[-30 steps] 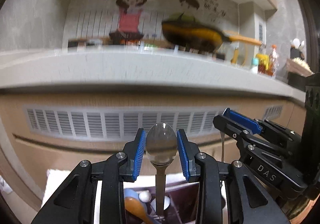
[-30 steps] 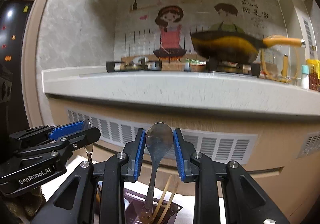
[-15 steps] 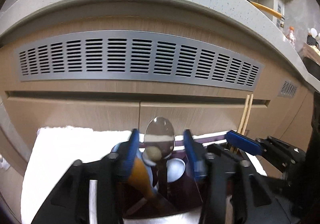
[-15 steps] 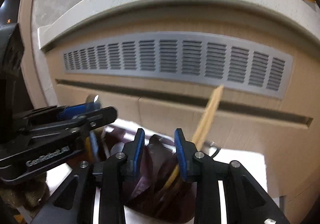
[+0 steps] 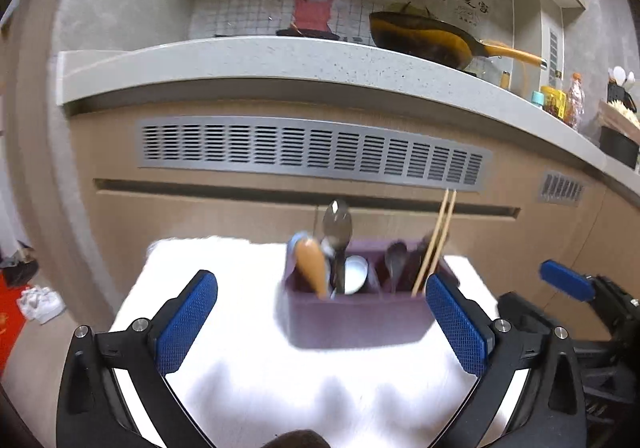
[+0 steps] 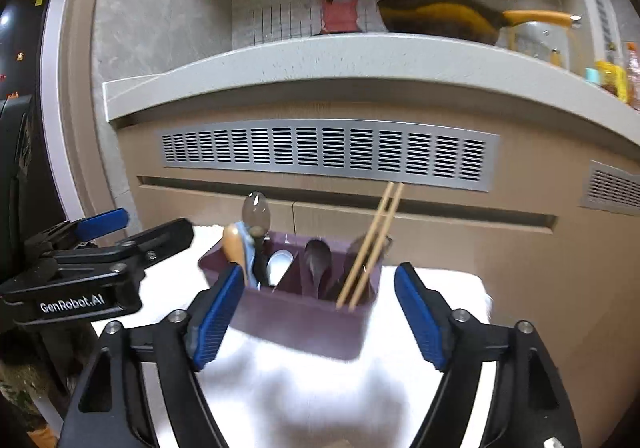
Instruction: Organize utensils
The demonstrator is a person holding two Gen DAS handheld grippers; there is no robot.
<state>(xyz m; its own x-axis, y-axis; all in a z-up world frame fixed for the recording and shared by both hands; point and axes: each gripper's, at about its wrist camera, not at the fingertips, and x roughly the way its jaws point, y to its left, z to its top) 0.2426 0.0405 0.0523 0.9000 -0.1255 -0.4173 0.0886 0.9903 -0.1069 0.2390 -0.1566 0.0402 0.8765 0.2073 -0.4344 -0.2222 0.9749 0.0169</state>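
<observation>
A purple utensil holder (image 5: 356,312) (image 6: 304,312) stands on a white cloth (image 5: 280,376) (image 6: 304,388). Its left compartment holds a tall metal spoon (image 5: 338,226) (image 6: 256,212), an orange spoon (image 5: 311,266) (image 6: 233,244), a blue one and a white one. The middle holds a dark metal spoon (image 5: 394,256) (image 6: 318,258). The right holds wooden chopsticks (image 5: 436,240) (image 6: 372,248). My left gripper (image 5: 320,328) is open and empty, pulled back in front of the holder. My right gripper (image 6: 316,316) is open and empty, its pads either side of the holder.
A kitchen counter (image 5: 280,60) with a vented cabinet front (image 5: 312,154) rises behind the cloth. A yellow and black wok (image 5: 424,40) sits on the counter. Bottles (image 5: 560,100) stand at the far right. The right gripper shows at the left view's right edge (image 5: 568,288).
Both grippers let go of their spoons into the holder, opened wide and drew back from it. The spoons now stand in the compartments.
</observation>
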